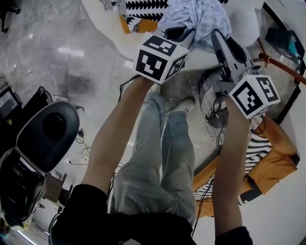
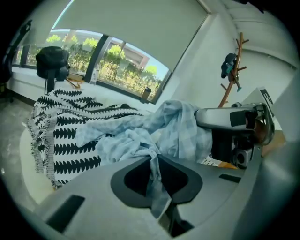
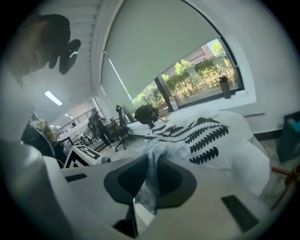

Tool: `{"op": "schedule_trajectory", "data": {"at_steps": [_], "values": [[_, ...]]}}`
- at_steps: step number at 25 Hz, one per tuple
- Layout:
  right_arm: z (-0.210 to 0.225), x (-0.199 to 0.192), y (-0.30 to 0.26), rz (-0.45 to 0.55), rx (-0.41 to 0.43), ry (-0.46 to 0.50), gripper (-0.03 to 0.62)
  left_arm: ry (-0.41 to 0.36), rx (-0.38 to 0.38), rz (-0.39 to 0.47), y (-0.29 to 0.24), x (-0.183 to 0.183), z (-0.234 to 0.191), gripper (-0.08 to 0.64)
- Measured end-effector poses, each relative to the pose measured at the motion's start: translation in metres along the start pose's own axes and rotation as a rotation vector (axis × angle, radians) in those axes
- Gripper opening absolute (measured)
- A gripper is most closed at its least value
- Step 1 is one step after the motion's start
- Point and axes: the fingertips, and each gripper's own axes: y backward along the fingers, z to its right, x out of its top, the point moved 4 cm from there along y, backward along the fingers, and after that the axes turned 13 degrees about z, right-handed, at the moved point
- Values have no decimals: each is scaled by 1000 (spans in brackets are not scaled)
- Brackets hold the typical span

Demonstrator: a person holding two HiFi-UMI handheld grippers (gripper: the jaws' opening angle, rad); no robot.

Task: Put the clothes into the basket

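A light blue checked shirt (image 1: 198, 16) lies bunched on the white table (image 1: 119, 40), partly over a black-and-white patterned cloth (image 1: 143, 5). My left gripper (image 1: 180, 34) is shut on a fold of the shirt (image 2: 140, 140), and the fabric runs down between its pads (image 2: 152, 164). My right gripper (image 1: 219, 38) is shut on another strand of the same shirt (image 3: 149, 180). Both grippers are raised above the table edge, side by side, with the shirt stretched between them. A white perforated basket (image 1: 209, 103) stands on the floor below the right gripper.
A black office chair (image 1: 48, 131) stands on the left of the floor. Orange and striped cloth (image 1: 267, 160) lies at the right. A wooden coat stand (image 2: 232, 70) rises behind the right gripper's body (image 2: 234, 124). The person's legs (image 1: 158, 158) stand by the table.
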Motion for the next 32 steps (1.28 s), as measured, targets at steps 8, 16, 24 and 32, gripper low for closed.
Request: {"op": "schedule_trajectory", "data": {"at_steps": [8,16,24,32], "values": [[-22,48,117,61,47,89,46,-7,-69,100,29,25,124,40],[-23,106,253,221,-20,106,46,-25,-226,159,32,48,265,40],[-9,131,396,350,-182,109,44,-42,-392,121,22,44,398,40],[19,62,493,292,-388,78,44,-125,-435,-96,0,-56,463,40]]}}
